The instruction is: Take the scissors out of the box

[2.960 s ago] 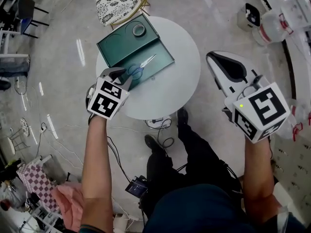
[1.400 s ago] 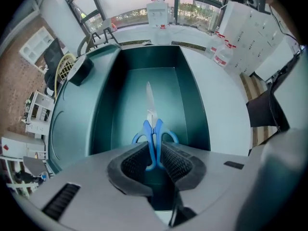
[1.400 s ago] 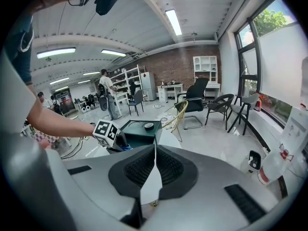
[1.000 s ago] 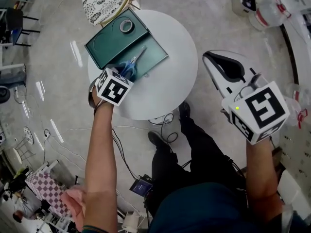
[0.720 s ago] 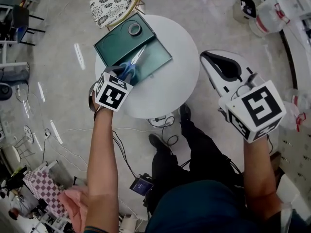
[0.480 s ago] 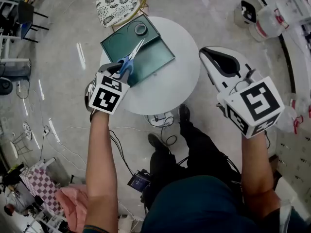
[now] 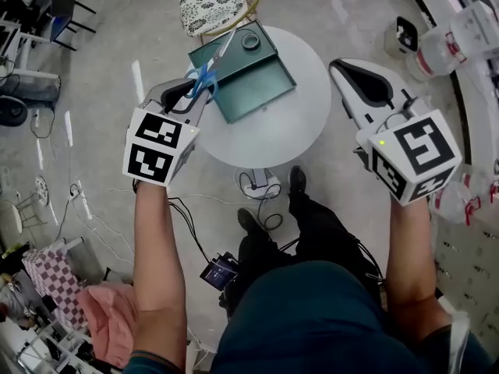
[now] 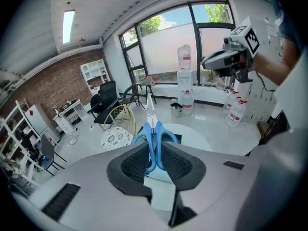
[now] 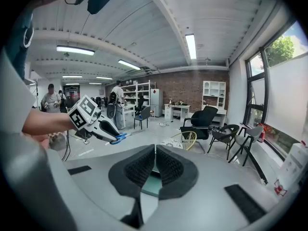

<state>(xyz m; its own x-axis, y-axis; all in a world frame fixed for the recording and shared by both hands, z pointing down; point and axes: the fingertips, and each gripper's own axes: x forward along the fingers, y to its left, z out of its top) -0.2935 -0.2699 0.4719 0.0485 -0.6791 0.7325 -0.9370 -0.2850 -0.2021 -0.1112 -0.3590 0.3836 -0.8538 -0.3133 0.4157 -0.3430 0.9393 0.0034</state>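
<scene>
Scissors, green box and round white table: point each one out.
scissors [image 7: 204, 78], head view, on the blue handles.
green box [image 7: 259, 84], head view, on its bare inner floor.
round white table [image 7: 298, 125], head view, on bare tabletop.

Large open workshop. Grey polished floor [image 7: 101, 45] reflected ceiling lights. Small round white table [image 7: 300, 127] stood mid-room, wire chair [image 7: 214, 2] with patterned cushion just beside it. Cables [image 7: 257, 185] lay at table's foot. Brick wall [image 9: 190, 88] at far end, white shelves [image 9: 211, 93] against it. Black chairs [image 9: 207, 121] sat near tall windows [image 8: 166, 47]. Strip lights [image 9: 191, 44] ran along white ribbed ceiling. Water bottles [image 8: 184, 57] stood by windows; green trees outside.
</scene>
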